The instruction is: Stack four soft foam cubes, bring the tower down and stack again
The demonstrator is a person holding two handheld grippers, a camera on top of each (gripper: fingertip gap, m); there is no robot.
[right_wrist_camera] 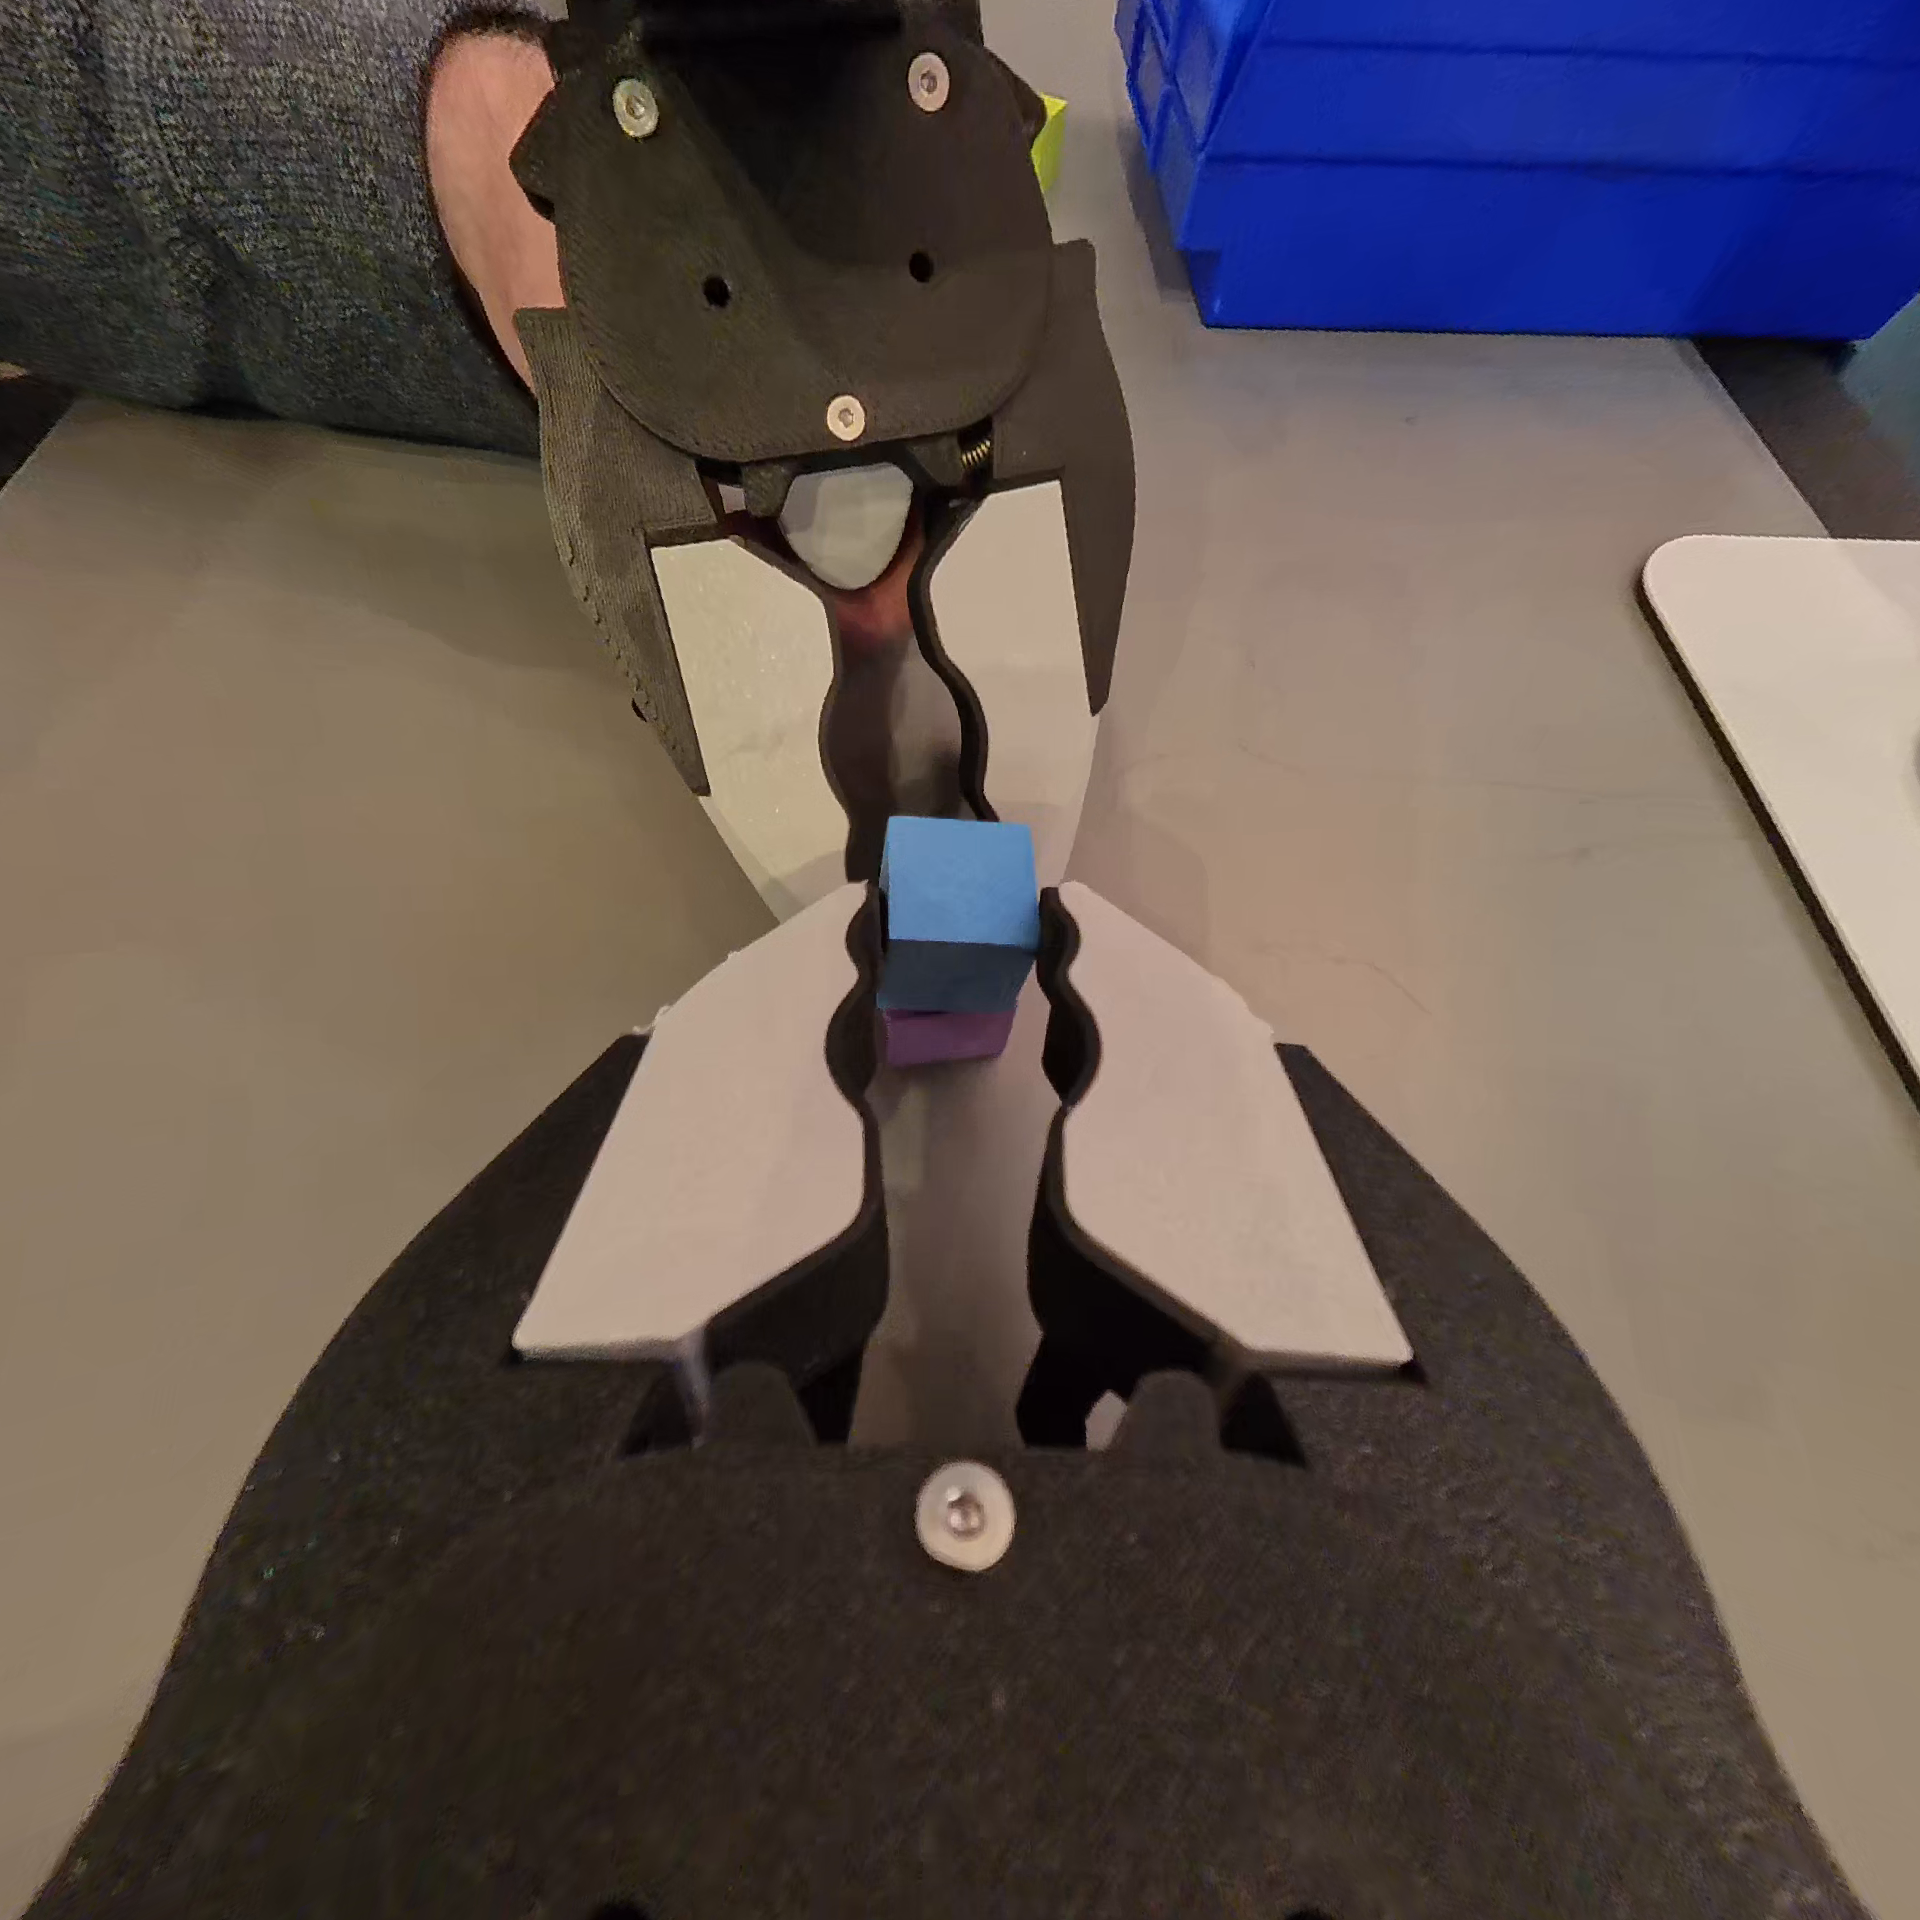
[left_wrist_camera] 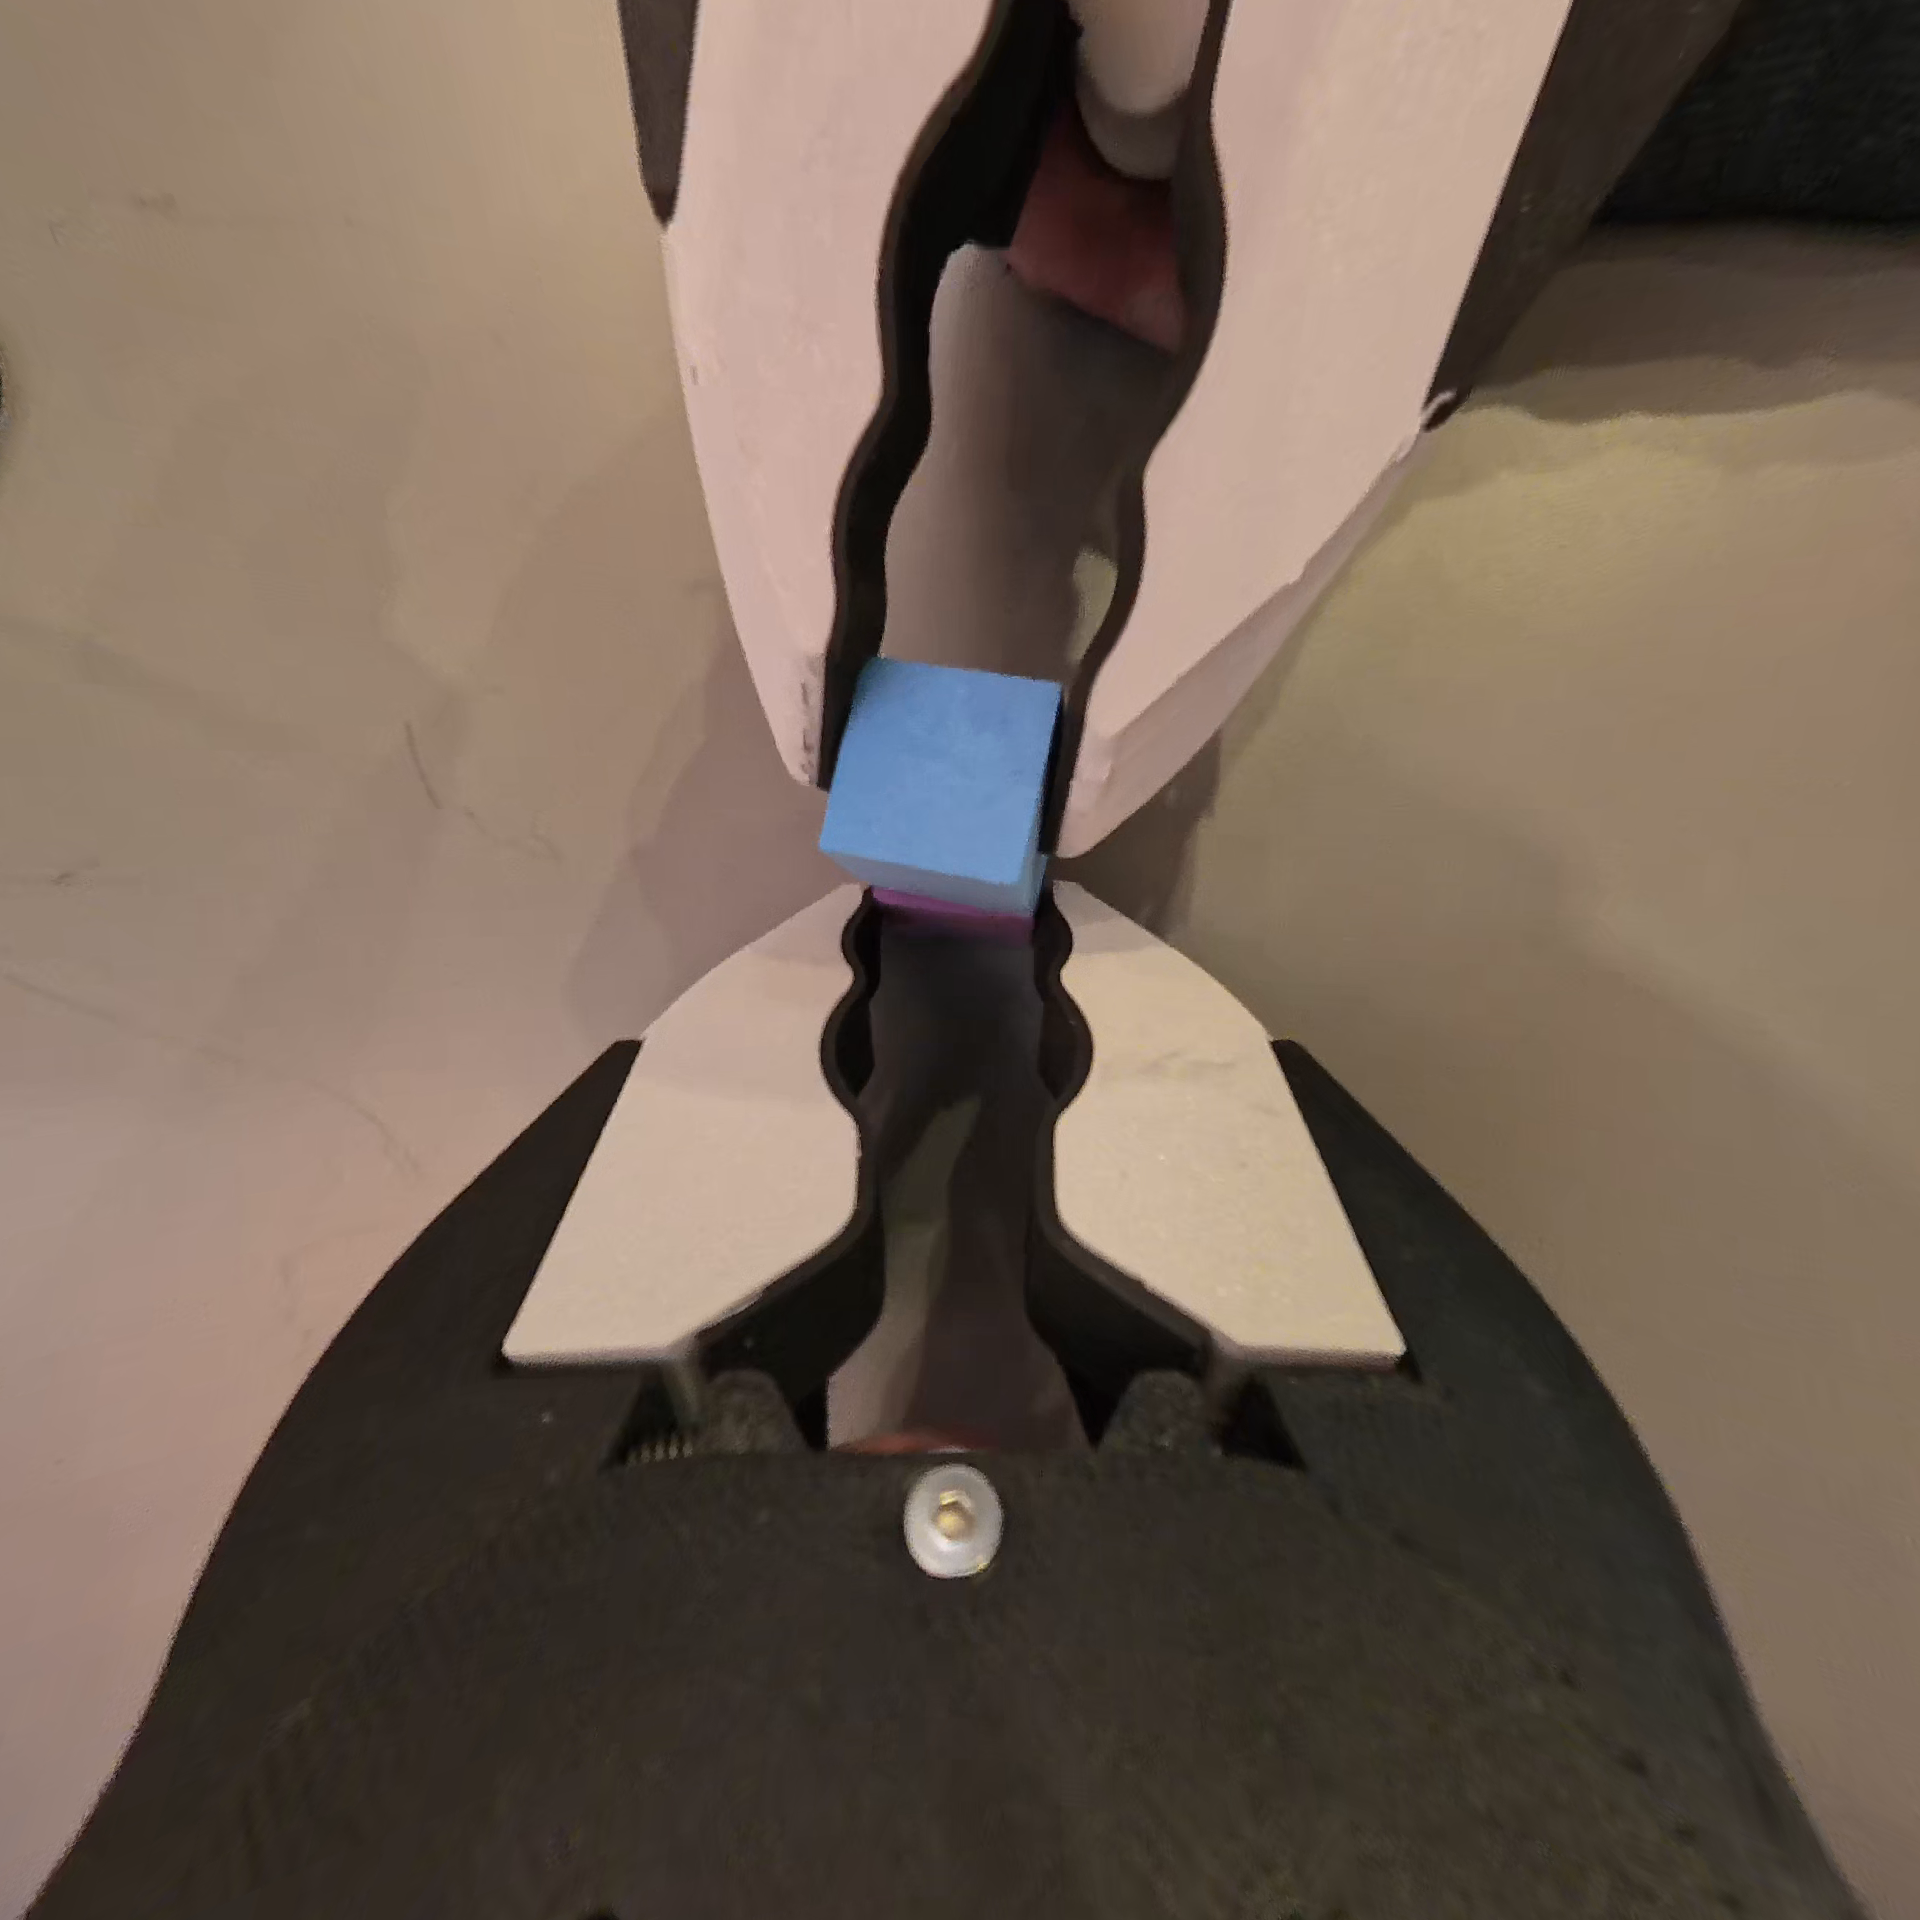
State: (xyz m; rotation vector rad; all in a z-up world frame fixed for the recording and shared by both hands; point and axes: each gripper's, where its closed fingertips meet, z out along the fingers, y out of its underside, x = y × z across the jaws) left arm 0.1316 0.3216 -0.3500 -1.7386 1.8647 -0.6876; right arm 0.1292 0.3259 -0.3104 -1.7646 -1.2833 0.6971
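A blue foam cube [left_wrist_camera: 940, 774] sits on a purple foam cube [left_wrist_camera: 951, 920]. The two grippers face each other across this small stack. In the left wrist view my left gripper [left_wrist_camera: 951, 925] has its pads against the sides of the purple cube. The right gripper [left_wrist_camera: 951, 790] comes in from the far side with its pads on the blue cube. In the right wrist view my right gripper [right_wrist_camera: 956, 914] is shut on the blue cube [right_wrist_camera: 956, 914], with the purple cube [right_wrist_camera: 940, 1034] under it. The left gripper [right_wrist_camera: 914, 821] stands opposite, its fingertips hidden behind the blue cube.
A yellow-green cube [right_wrist_camera: 1049, 140] lies behind the left gripper on the grey table [right_wrist_camera: 312, 831]. A blue bin [right_wrist_camera: 1507, 156] stands at the far right. A white board [right_wrist_camera: 1818, 727] lies at the right edge. A person's sleeve [right_wrist_camera: 208, 208] is at the far left. My left and right fingertips are right by each other.
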